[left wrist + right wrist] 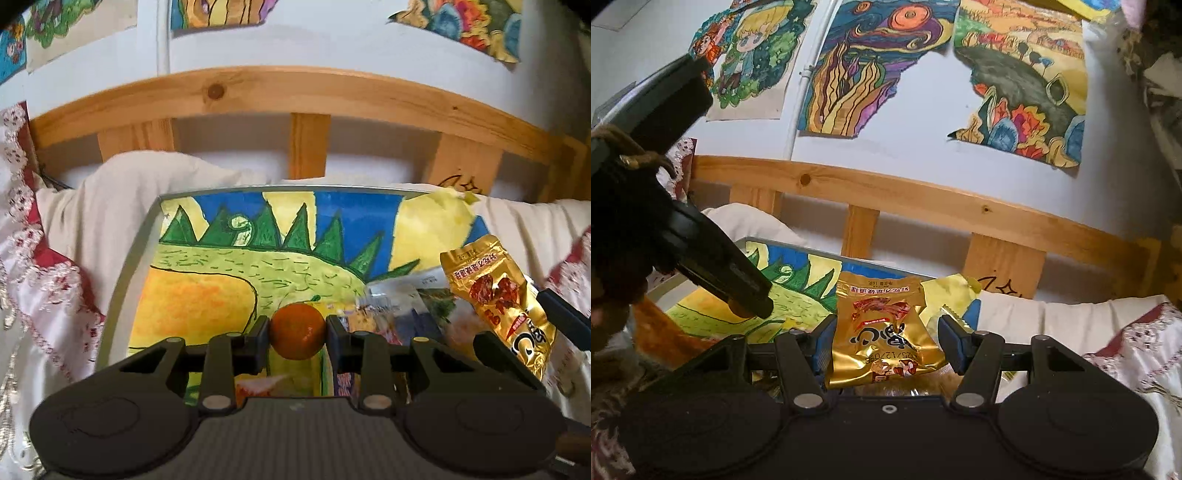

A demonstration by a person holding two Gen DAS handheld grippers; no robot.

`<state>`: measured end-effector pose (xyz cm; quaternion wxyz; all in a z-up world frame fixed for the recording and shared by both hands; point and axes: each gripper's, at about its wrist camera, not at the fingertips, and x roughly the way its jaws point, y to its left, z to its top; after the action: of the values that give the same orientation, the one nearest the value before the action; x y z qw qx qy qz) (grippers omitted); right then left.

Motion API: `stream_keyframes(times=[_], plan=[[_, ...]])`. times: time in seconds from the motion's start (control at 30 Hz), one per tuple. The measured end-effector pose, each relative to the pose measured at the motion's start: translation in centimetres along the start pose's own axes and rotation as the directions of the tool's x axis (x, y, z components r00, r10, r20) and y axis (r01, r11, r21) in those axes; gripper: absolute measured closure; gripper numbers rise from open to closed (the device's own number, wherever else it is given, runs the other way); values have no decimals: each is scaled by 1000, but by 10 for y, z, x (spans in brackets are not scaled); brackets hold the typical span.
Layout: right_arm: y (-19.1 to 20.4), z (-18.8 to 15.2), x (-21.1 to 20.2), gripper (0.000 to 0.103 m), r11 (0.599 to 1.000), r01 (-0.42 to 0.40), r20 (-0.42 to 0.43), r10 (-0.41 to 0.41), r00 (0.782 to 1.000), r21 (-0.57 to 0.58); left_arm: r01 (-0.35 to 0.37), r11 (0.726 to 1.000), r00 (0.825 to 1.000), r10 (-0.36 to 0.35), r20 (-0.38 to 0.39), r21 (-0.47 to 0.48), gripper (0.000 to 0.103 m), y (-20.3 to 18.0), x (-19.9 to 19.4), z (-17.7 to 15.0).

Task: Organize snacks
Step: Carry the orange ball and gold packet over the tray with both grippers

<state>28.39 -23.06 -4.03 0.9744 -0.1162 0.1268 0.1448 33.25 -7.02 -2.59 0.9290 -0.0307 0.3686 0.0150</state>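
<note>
My left gripper [297,331] is shut on a small orange tangerine [297,330] and holds it over a tray [147,236] lined with a bright dinosaur drawing. My right gripper [886,341] is shut on a gold snack packet [882,328], held above the tray's right part. That packet also shows in the left wrist view [498,299], with the right gripper's fingers [561,314] around it. Several other snack packets [399,314] lie on the tray's right side. The left gripper's body [713,273] shows at the left of the right wrist view.
The tray rests on a bed with white pillows [122,184] and a red-and-white lace cover [33,266]. A wooden headboard rail [295,88] runs behind it. Children's drawings [871,62] hang on the white wall above.
</note>
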Motion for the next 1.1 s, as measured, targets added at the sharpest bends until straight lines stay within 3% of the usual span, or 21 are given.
stream_keyframes(times=[0.23,0.67,0.77,0.93,1.0,1.1], plan=[[0,-4,22,43,1000,-14,-47,14,999,-12,-18,1000,999,17,-36,-23,68,1,23,1],[3,-5,25,39,999,-28,-46,26,999,-33,-6,999,998,3,-63,-46,64,2,25,-3],[3,-7,24,34,999,-29,-47,27,999,-37,-8,999,998,6,-54,-42,51,2,24,-4],[5,-7,21,24,999,-28,-35,27,999,-42,-5,998,999,3,-43,-61,38,6,17,-5],[4,-7,19,22,999,-26,-28,24,999,-39,-13,997,1000,11,-24,-77,19,8,11,-6],[3,-6,14,16,999,-29,-19,29,999,-25,-38,992,999,42,32,-124,7,13,-4,-9]])
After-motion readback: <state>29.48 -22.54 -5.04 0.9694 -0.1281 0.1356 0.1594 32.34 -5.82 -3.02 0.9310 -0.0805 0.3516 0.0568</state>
